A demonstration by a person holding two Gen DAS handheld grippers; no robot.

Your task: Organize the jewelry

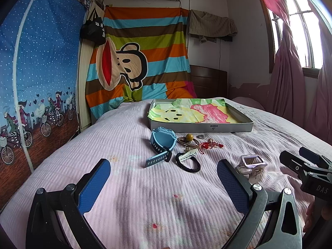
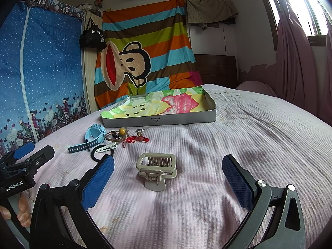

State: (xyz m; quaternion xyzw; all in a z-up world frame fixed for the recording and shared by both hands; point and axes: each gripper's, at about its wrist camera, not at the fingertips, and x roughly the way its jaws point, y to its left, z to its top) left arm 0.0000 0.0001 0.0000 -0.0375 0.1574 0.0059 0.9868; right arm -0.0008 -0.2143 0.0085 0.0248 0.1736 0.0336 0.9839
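Both claws spread, holding nothing. Right claw [image 2: 168, 183] straddles hair clip [image 2: 156, 171] on bed [image 2: 249, 145]; tray [image 2: 161, 122] well beyond. Risk: clip's spring body slipping sideways under pinch on soft bedding.

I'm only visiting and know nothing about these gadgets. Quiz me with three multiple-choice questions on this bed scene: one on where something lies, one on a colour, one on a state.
1. Where does the beige hair claw clip lie?
A. In the box
B. On the bedspread, ahead of the right gripper
C. On the watch

2. What colour is the watch?
A. Light blue
B. Red
C. Black

3. How does the shallow box stand?
A. Lidded
B. Open, lined with a colourful cloth, no jewelry seen inside
C. Overturned

Answers:
1 B: the clip rests on the bedspread, between the open fingers of the right gripper and farther out.
2 A: case and strap are pale blue.
3 B: the lining shows bare, and the trinkets lie in front of the box.
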